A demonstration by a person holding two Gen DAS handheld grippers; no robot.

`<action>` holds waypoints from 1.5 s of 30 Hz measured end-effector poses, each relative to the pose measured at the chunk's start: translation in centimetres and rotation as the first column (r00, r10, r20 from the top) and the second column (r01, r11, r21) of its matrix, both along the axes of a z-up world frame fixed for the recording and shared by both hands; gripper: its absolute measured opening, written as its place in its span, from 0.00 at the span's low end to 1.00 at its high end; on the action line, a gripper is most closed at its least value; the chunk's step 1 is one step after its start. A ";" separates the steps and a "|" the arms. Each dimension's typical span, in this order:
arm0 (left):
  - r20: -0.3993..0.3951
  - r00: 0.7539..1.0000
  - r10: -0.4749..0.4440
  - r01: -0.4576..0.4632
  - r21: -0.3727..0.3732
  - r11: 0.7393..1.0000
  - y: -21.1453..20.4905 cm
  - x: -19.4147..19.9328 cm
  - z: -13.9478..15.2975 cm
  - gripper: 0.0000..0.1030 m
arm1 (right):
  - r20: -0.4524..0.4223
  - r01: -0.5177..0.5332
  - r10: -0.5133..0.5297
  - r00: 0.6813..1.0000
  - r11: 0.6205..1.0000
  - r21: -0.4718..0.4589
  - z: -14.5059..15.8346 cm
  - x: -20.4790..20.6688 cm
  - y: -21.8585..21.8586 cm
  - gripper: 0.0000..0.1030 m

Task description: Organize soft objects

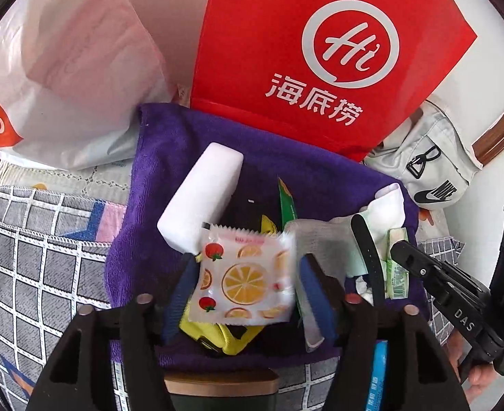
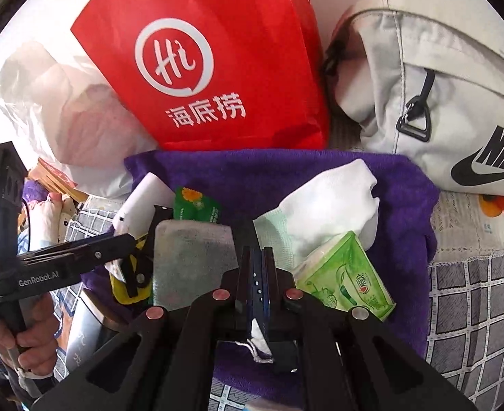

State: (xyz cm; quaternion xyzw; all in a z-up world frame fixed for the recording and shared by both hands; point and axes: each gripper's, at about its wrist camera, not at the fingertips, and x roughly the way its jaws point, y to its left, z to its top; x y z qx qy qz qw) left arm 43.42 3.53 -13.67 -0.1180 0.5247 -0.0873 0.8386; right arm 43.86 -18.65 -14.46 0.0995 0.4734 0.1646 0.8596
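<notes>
A purple towel [image 1: 169,157] lies on the bed with small items on it. My left gripper [image 1: 245,284] holds a flat fruit-print packet [image 1: 245,274] between its blue pads, above a yellow item [image 1: 224,335]. A white foam block [image 1: 200,195], a green sachet [image 1: 287,205], a grey cloth [image 1: 320,239], a white sock [image 1: 385,205] and a green tissue pack [image 1: 397,267] lie around it. My right gripper [image 2: 257,270] is shut on a black strap [image 2: 250,236], with the tissue pack [image 2: 347,274], sock [image 2: 330,198] and grey cloth [image 2: 193,257] beside it.
A red paper bag [image 1: 320,51] stands behind the towel. A white plastic bag [image 1: 63,68] is at the left and a grey Nike bag [image 2: 440,85] at the right. A checked grey bedsheet [image 1: 39,267] surrounds the towel.
</notes>
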 end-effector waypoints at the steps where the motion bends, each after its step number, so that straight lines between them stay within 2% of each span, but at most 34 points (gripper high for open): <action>1: -0.002 1.000 0.000 0.000 0.000 1.000 -0.1 -0.1 0.1 0.65 | 0.004 -0.001 0.001 1.000 1.000 -0.001 0.2 -0.1 0.0 0.11; 3: -0.010 1.000 0.002 -0.002 0.004 1.000 -0.4 -0.1 0.2 0.69 | 0.024 0.000 0.001 1.000 1.000 -0.017 0.8 -0.5 0.2 0.25; 4: -0.017 1.000 0.006 -0.006 0.000 1.000 -0.4 -0.1 0.3 0.69 | 0.033 0.003 -0.002 0.999 1.000 -0.025 1.1 -0.6 0.3 0.38; 5: -0.021 1.000 0.007 -0.007 -0.004 1.000 -0.4 -0.2 0.4 0.69 | 0.043 0.006 -0.005 0.999 1.000 -0.029 1.4 -0.8 0.3 0.44; 7: -0.023 1.000 -0.002 0.002 -0.001 1.000 -0.4 -0.6 0.9 0.69 | 0.072 0.017 -0.015 0.997 0.999 -0.028 2.4 -1.3 0.4 0.44; 12: 0.040 0.999 -0.023 0.020 0.083 0.996 -1.6 -3.0 3.3 0.72 | 0.114 0.065 -0.063 0.991 0.998 -0.014 4.6 -3.4 0.0 0.61; 15: 0.042 0.998 -0.052 0.047 0.104 0.993 -2.2 -5.0 3.9 0.72 | 0.118 0.078 -0.074 0.990 0.997 -0.025 5.6 -5.3 -0.5 0.63; 19: 0.077 0.995 -0.064 0.052 0.148 0.988 -3.0 -8.9 5.4 0.72 | 0.137 0.124 -0.110 0.984 0.987 -0.100 7.1 -8.9 -1.1 0.64; 23: 0.119 0.991 -0.055 0.032 0.192 0.981 -3.4 -13.0 7.3 0.72 | 0.135 0.166 -0.152 0.979 0.981 -0.102 8.5 -13.4 -2.0 0.65; 26: 0.162 0.985 -0.056 0.020 0.217 0.976 -3.4 -16.3 8.8 0.77 | 0.149 0.176 -0.154 0.977 0.974 -0.144 9.4 -17.3 -1.8 0.66; 28: 0.198 0.978 -0.071 0.022 0.238 0.971 -3.4 -19.1 9.7 0.80 | 0.161 0.194 -0.167 0.973 0.967 -0.167 9.8 -19.8 -1.9 0.70; 33: 0.235 0.971 -0.054 0.002 0.214 0.977 -2.7 -24.7 11.3 0.80 | 0.198 0.219 -0.183 0.963 0.959 -0.179 10.9 -25.8 -2.1 0.91; 34: 0.241 0.969 -0.051 -0.001 0.210 0.978 -2.6 -25.9 11.6 0.81 | 0.201 0.219 -0.183 0.962 0.960 -0.177 11.1 -26.6 -2.1 0.93; 45: 0.278 0.960 -0.038 -0.021 0.205 0.979 -3.4 -35.8 13.4 0.83 | 0.225 0.215 -0.167 0.960 0.954 -0.208 12.1 -36.3 -1.2 0.95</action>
